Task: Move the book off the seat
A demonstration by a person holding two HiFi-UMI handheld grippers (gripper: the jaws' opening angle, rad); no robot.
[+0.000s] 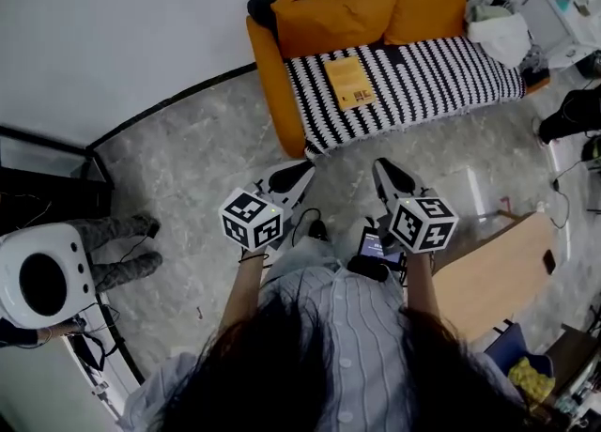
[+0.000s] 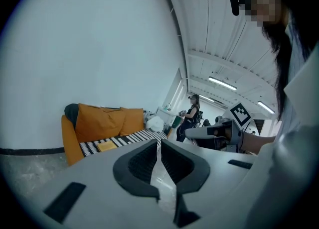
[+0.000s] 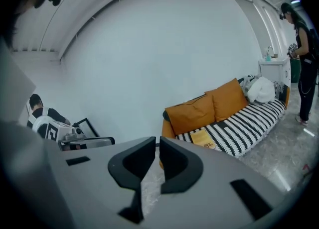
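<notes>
A yellow book (image 1: 348,81) lies flat on the black-and-white striped seat of an orange sofa (image 1: 272,73) against the white wall. It also shows as a book (image 2: 106,146) in the left gripper view and as a book (image 3: 204,137) in the right gripper view. My left gripper (image 1: 299,173) and right gripper (image 1: 383,170) are held side by side over the floor, well short of the sofa. Both are shut with nothing between the jaws, seen as the left gripper (image 2: 159,145) and the right gripper (image 3: 157,143) in their own views.
Two orange cushions (image 1: 371,9) lean on the sofa back, and a white bundle (image 1: 500,31) sits at its right end. A wooden table (image 1: 493,270) stands to my right. A white appliance (image 1: 42,275) and a seated person's legs (image 1: 122,247) are at left. Another person (image 3: 304,63) stands beyond the sofa.
</notes>
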